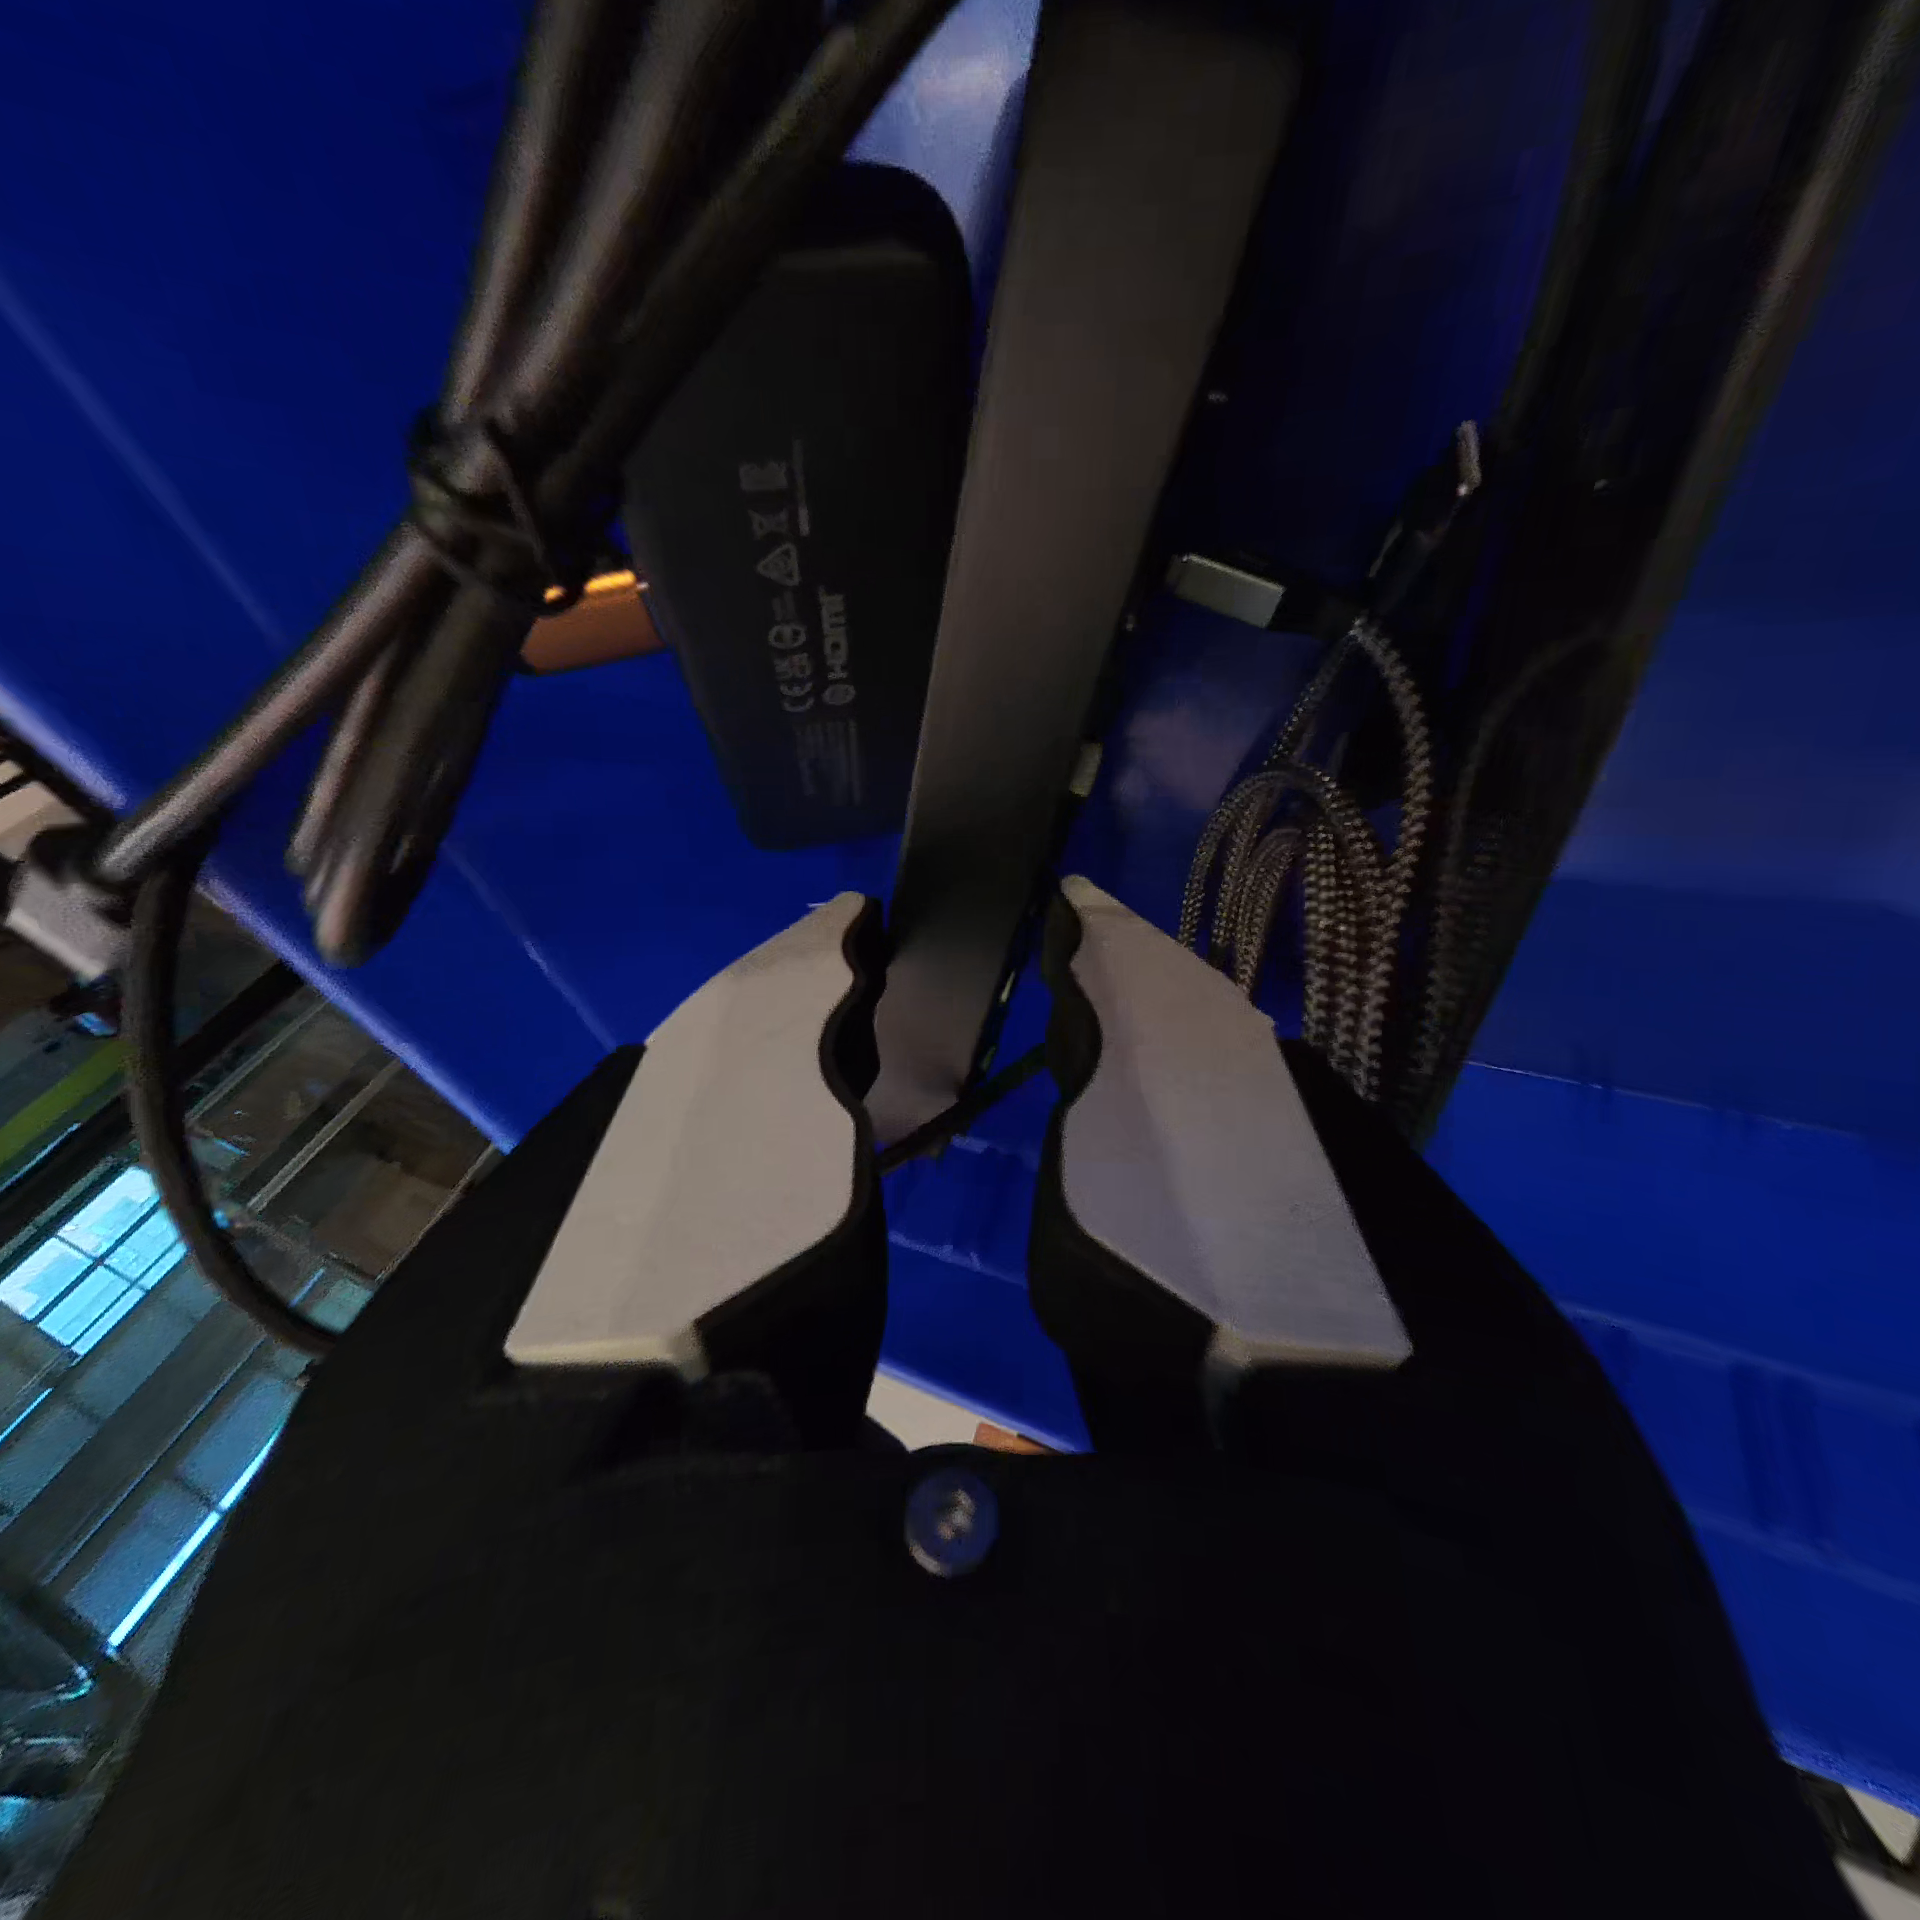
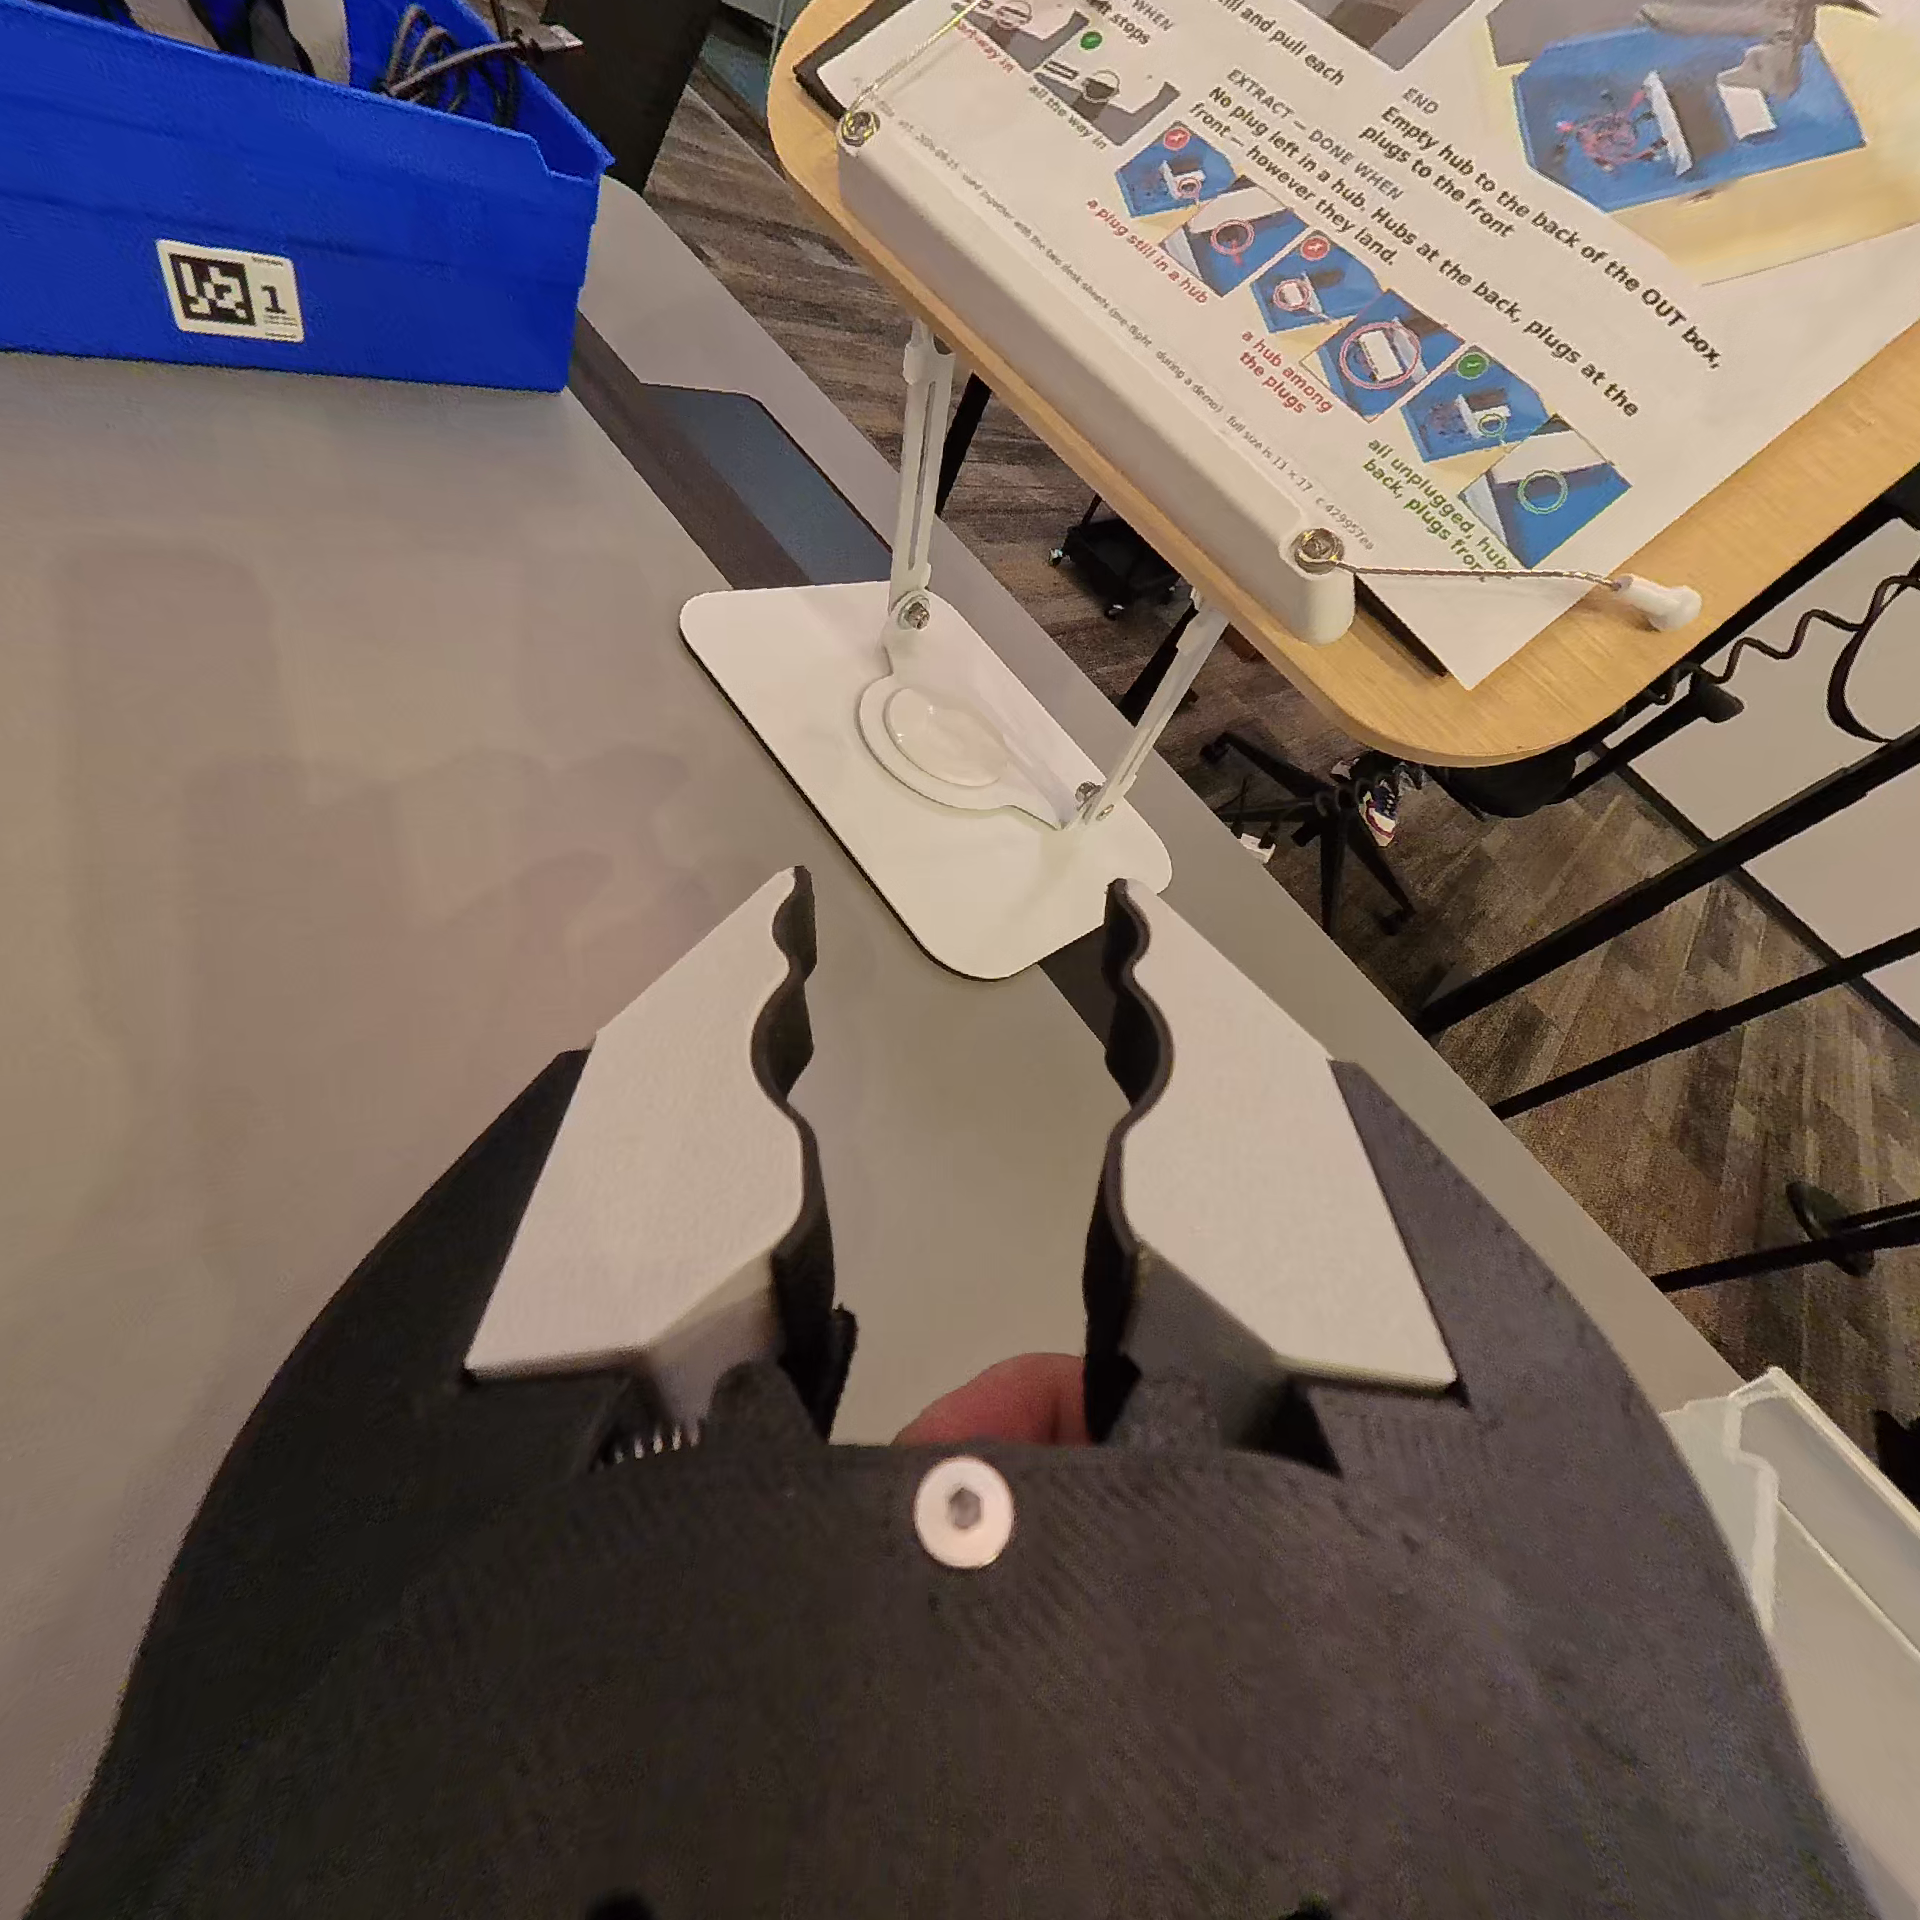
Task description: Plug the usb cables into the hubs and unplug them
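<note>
White doc stand [image 2: 925, 790] w/ instruction sheet [image 2: 1382, 239]

A long grey hub [image 1: 1049, 582] runs up the middle. A black hub [image 1: 800, 540] sits left of it. A tied black cable [image 1: 457, 582] hangs left; a braided cable [image 1: 1340, 862] right.

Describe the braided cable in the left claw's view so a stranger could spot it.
Start inside the blue bin. Right of the long dark hub in the left claw lies the braided cable, coiled. Unlike the smooth tied bundle, its sheath is woven.
</note>
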A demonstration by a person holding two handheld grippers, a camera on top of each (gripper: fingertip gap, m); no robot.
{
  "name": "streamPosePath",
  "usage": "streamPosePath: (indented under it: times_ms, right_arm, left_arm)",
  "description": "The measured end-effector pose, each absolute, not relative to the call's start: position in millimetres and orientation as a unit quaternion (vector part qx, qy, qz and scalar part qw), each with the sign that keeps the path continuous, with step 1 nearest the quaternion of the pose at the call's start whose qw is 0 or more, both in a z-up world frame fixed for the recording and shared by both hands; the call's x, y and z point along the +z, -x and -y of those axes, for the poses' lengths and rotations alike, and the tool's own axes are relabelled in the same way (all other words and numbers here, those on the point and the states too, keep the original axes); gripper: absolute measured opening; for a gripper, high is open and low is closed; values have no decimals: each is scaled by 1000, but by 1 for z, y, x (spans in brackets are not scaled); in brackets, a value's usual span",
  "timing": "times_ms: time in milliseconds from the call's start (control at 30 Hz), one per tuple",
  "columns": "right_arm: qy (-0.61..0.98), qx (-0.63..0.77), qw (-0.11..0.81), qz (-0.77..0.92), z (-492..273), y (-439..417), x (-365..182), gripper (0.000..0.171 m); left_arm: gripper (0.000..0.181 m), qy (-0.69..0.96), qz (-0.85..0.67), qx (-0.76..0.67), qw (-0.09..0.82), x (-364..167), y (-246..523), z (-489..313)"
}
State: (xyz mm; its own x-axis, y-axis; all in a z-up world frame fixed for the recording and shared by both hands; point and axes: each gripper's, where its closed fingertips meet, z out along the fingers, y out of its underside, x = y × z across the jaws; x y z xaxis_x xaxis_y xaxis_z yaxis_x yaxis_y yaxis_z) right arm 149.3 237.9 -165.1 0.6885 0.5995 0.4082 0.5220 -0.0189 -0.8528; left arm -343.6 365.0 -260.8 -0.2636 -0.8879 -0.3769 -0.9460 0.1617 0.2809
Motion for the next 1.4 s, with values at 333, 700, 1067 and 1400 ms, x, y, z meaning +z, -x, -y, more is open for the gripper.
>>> streamPosePath:
  times_ms: [333, 700, 1067, 1400]
  right_arm:
    - [714, 31, 578, 394, -239, -152, -167, 53]
    - [715, 32, 574, 398, -239, -150, -170, 53]
    - [716, 34, 572, 399, -239, -150, -172, 52]
    - [716, 37, 574, 395, -239, -152, -170, 52]
  left_arm:
    - [30, 593, -768, 242, 12, -281, 348, -369]
    - [25, 581, -770, 259, 47, -269, 346, -369]
    - [25, 575, -772, 262, 63, -240, 343, -365]
    - [25, 609, -744, 225, 158, -210, 330, -359]
